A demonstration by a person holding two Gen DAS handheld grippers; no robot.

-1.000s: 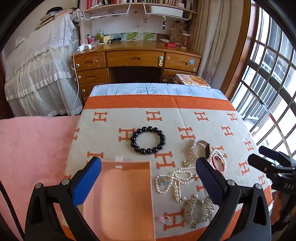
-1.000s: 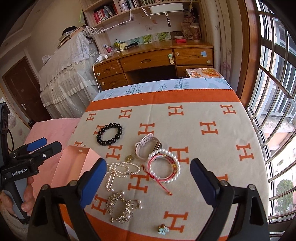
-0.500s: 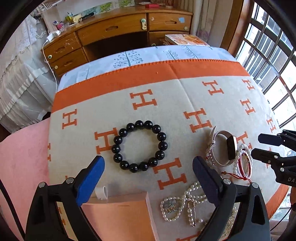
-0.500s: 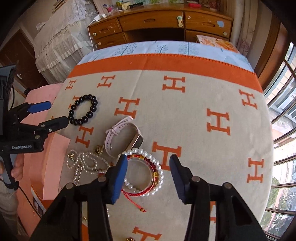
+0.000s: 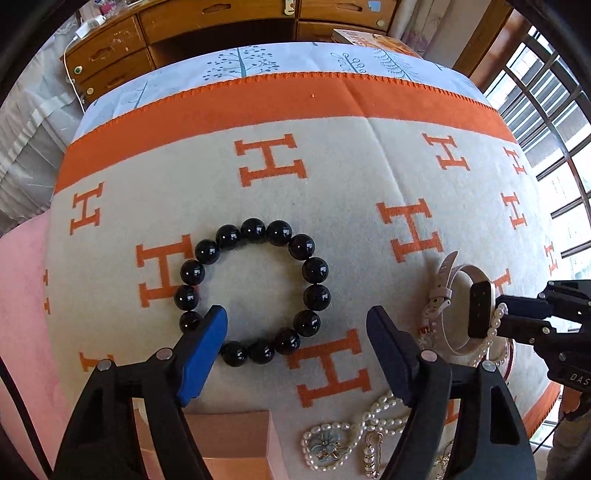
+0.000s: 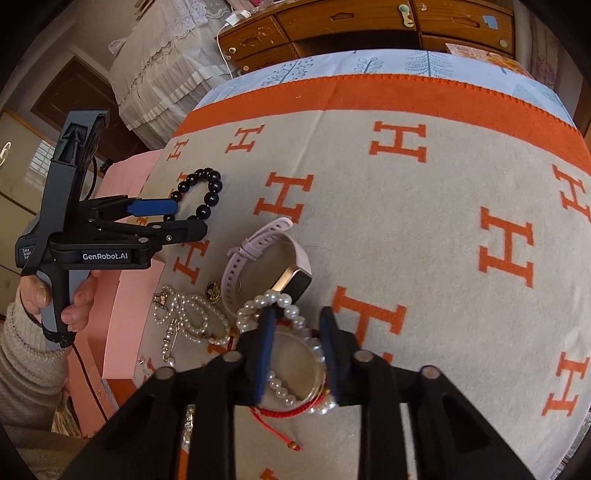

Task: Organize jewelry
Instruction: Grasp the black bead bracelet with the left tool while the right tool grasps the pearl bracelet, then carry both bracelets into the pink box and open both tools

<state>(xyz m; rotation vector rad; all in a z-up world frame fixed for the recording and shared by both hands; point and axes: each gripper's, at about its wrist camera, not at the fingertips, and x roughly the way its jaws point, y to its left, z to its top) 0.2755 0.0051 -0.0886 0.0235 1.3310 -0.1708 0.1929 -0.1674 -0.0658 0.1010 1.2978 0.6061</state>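
Observation:
A black bead bracelet (image 5: 255,291) lies on the H-patterned blanket (image 5: 332,177). My left gripper (image 5: 295,325) is open, low over the bracelet's near side; it also shows in the right wrist view (image 6: 184,218). My right gripper (image 6: 295,317) is half closed around the near part of a pearl and red cord bracelet bundle (image 6: 280,306), its fingers straddling the beads. A pink strap watch (image 6: 266,254) lies just beyond; it also shows in the left wrist view (image 5: 461,306). A pearl necklace (image 6: 192,317) lies to the left.
A pink box (image 5: 229,443) sits at the near left of the blanket; it also shows in the right wrist view (image 6: 125,306). A wooden desk with drawers (image 5: 221,22) stands beyond the table. Window bars (image 5: 554,92) are on the right.
Both grippers have moved down and forward. The left one has narrowed over the black bracelet. The right one has narrowed around the pearl bracelet bundle.

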